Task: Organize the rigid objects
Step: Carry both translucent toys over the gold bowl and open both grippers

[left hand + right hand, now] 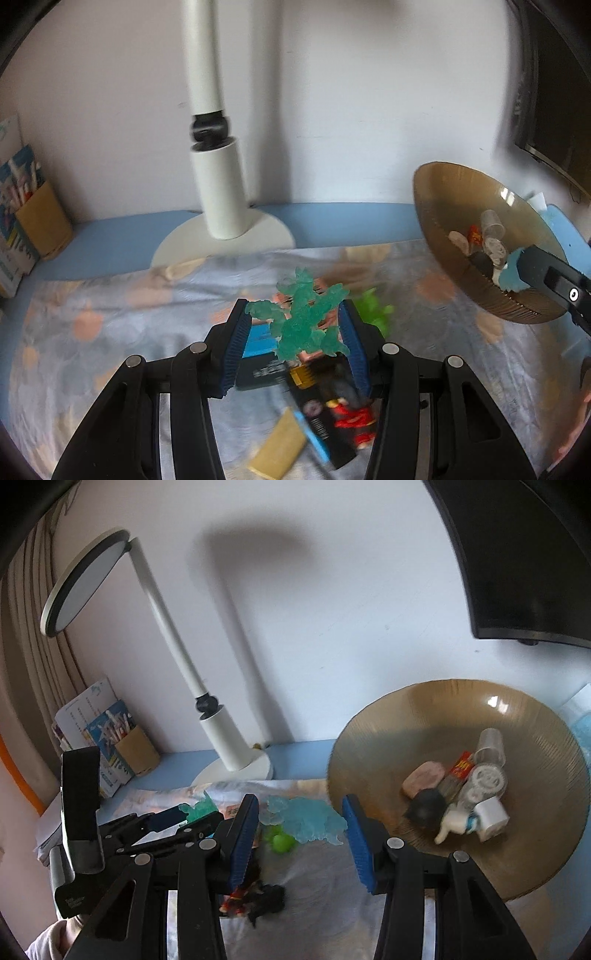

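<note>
I am in a home, at a desk against a plain white wall. A white desk lamp (221,734) stands at the back of the blue desktop (332,218), and a patterned cloth (110,332) covers the front. A cardboard holder of pens (135,747) sits in the corner with booklets behind it. A curtain (29,627) hangs beside it, and a dark screen (517,572) is mounted above.

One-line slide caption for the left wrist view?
Left tool grips a teal figure above the cluttered cloth, brown bowl at right.
</note>
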Available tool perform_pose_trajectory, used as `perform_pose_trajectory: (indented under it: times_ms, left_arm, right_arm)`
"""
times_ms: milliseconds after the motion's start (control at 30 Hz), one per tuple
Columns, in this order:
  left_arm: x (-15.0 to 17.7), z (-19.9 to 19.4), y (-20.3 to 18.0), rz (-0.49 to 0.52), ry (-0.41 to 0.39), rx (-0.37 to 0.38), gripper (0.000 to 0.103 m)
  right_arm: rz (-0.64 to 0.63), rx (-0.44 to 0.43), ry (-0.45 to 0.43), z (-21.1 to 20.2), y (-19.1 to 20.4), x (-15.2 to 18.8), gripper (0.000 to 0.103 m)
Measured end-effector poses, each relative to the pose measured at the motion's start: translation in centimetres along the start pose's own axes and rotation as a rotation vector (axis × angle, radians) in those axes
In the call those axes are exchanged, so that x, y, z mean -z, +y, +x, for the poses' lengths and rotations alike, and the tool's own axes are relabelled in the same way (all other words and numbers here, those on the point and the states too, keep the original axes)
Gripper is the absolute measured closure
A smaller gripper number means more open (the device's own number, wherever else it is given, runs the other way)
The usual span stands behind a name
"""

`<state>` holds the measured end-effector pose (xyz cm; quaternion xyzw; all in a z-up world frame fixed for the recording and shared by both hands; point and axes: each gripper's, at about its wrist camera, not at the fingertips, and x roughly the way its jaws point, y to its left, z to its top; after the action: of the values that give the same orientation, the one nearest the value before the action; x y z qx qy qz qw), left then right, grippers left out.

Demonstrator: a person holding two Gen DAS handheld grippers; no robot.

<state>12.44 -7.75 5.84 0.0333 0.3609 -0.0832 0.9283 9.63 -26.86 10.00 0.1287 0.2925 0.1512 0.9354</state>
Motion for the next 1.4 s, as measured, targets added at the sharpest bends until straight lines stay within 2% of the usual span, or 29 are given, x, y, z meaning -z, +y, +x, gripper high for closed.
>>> perform_pose_trajectory:
  times_ms: [533,667,833,900,1000,1100,1267,1300,1333,1367,1400]
  left_arm:
    - [-3.5,0.6,-7.4,0.041,-0.04,0.124,0.057]
    - [-3.6,1.1,-9.6,0.084,-0.037,0.148,0.057]
    - [-4.1,1.9,-12.0,0.092,-0.012,0.227,0.057]
    - [-4.3,1.9,-12.7,0.11,-0.02,0.215,0.057]
    - [-4.6,1.8,-13.3,0.115,-0.023,0.24,0.057]
    - [-4.8,1.8,-14.3,0.136,-0.035,0.23,0.057]
    - [-5.6,1.6,-15.4,0.153,-0.057,0.259,0.055]
    - [-5.7,1.5,-15.6,0.157,-0.063,0.265,0.043]
    - [-5.8,1.4,-15.8,0.16,-0.064,0.271,0.018]
    - [-5.9,1.5,-15.9,0.161,-0.057,0.287,0.003]
    - [-6.1,1.7,-15.9,0.155,-0.022,0.33,0.001]
  right_arm:
    - [0.079,0.064,0.008,0.3,-6.0,-2.5,0.057]
    - [0.139,0.093,0.009,0.2,-8.3,-3.0,0.057]
    - [0.217,0.131,0.0,-0.1,-11.5,-3.5,0.057]
    - [0.219,0.153,-0.003,-0.2,-12.3,-3.8,0.057]
    - [0.216,0.184,-0.006,-0.5,-13.4,-4.4,0.057]
    - [0.233,0.197,-0.012,-0.8,-14.5,-4.8,0.057]
    - [0.262,0.205,-0.021,-1.3,-15.9,-5.4,0.057]
    - [0.265,0.205,-0.024,-1.4,-16.1,-5.5,0.056]
    - [0.273,0.206,-0.03,-1.6,-16.3,-5.6,0.047]
    - [0.284,0.205,-0.034,-1.8,-16.5,-5.7,0.036]
    - [0.299,0.207,-0.037,-1.9,-16.7,-5.8,0.008]
